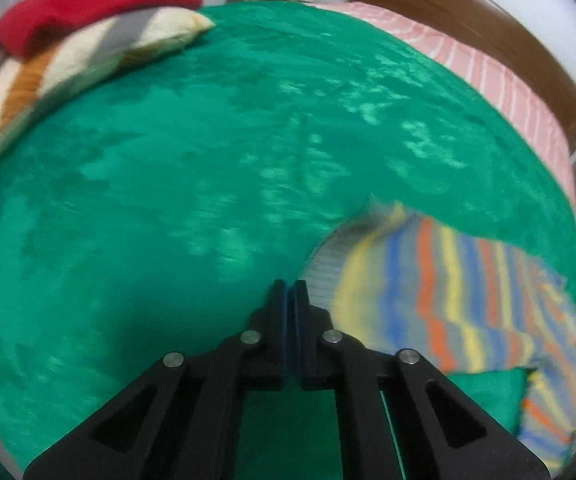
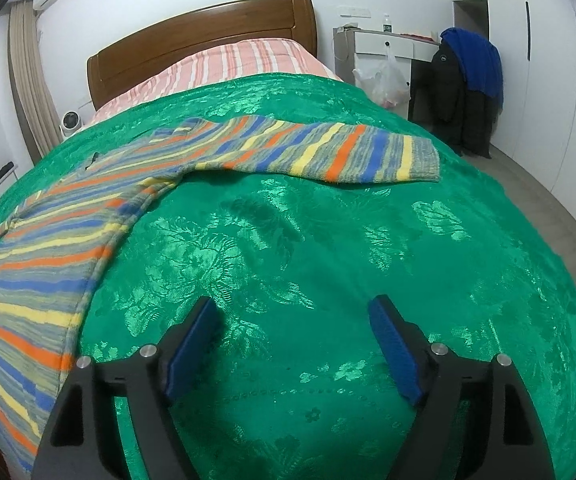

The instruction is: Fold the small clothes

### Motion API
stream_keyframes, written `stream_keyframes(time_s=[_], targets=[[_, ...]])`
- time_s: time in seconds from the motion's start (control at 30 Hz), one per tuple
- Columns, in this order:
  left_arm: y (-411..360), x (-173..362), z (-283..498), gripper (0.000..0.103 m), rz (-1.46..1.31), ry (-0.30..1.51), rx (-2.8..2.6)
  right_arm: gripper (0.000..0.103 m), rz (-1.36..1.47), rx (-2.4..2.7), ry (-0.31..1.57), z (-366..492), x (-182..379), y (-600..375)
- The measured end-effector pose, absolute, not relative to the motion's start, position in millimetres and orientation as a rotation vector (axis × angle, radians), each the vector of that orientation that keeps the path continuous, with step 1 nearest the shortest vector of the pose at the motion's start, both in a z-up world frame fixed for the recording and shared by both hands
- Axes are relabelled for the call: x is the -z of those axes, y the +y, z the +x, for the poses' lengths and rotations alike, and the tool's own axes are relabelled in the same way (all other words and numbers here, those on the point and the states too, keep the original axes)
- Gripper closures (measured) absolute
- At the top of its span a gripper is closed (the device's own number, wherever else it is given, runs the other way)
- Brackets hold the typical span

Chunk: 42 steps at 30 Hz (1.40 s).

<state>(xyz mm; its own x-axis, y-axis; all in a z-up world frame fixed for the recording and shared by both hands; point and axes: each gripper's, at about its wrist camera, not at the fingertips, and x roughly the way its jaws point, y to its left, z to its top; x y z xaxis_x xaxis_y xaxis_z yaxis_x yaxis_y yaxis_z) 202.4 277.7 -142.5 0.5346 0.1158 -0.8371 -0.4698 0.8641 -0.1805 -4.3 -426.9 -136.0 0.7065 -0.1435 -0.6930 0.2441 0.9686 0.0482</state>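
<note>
Left wrist view is blurred. My left claw [image 1: 290,286] sits at lower centre of the frame with its blue pads pressed together and nothing between them, over bare green bedspread [image 1: 168,200]. The striped sweater [image 1: 448,300] lies on the bedspread at the lower right of that frame, a grey cuff end curling up just beside the claw tips; I cannot tell whether they touch. Upper left: a striped pillow [image 1: 68,68] with a red cloth [image 1: 88,8] on top of it.

Right wrist view is sharp. My right claw [image 2: 296,320] stands at the bottom of the frame, its blue pads [image 2: 396,352] wide apart, nothing between them, only bedspread beyond. The sweater runs from the lower left edge up to the middle of the frame, one sleeve stretched out flat toward the right, its cuff ending right of centre. It lies well apart from this claw's right finger, near its left one.

Behind: pink striped sheet [image 2: 248,60] and wooden headboard [image 2: 192,32] at top; dark jacket with a blue cloth [image 2: 476,60] at upper right.
</note>
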Motion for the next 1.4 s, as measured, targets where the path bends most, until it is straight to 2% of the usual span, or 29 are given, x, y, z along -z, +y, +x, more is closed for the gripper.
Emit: stream_keyframes(time_s=[0.17,0.23,0.3,0.37,0.4,0.47,0.67,1.4], targets=[[275.5,124.8,177.5,0.096,-0.333,0.914,-0.345,0.023,0.138,0.217,0.757,-3.8,136.6,-426.5],[257.0,115.7,164.3,0.081,-0.273,0.886,-0.277,0.023,0.136,0.218,0.757,-3.4,136.8,-426.0],[228.6,110.2,149.7,0.045,-0.213,0.864,-0.171,0.022,0.131,0.220,0.758,-2.4,137.3,-425.1],[195.4,109.8,136.5,0.031,-0.140,0.843,-0.076,0.020,0.122,0.222,0.759,-1.7,138.4,-423.6],[181.5,111.8,134.1,0.027,-0.107,0.843,-0.042,0.019,0.117,0.223,0.760,-1.1,139.0,-422.7],[152.1,118.9,136.8,0.026,-0.027,0.847,0.031,0.018,0.104,0.229,0.762,-0.1,140.6,-420.8],[121.3,148.5,171.8,0.000,0.087,0.899,0.089,0.017,0.097,0.235,0.757,0.5,142.2,-419.7],[126.7,160.4,177.0,0.000,0.061,0.881,0.085,0.012,0.066,0.263,0.757,5.0,145.4,-416.1]])
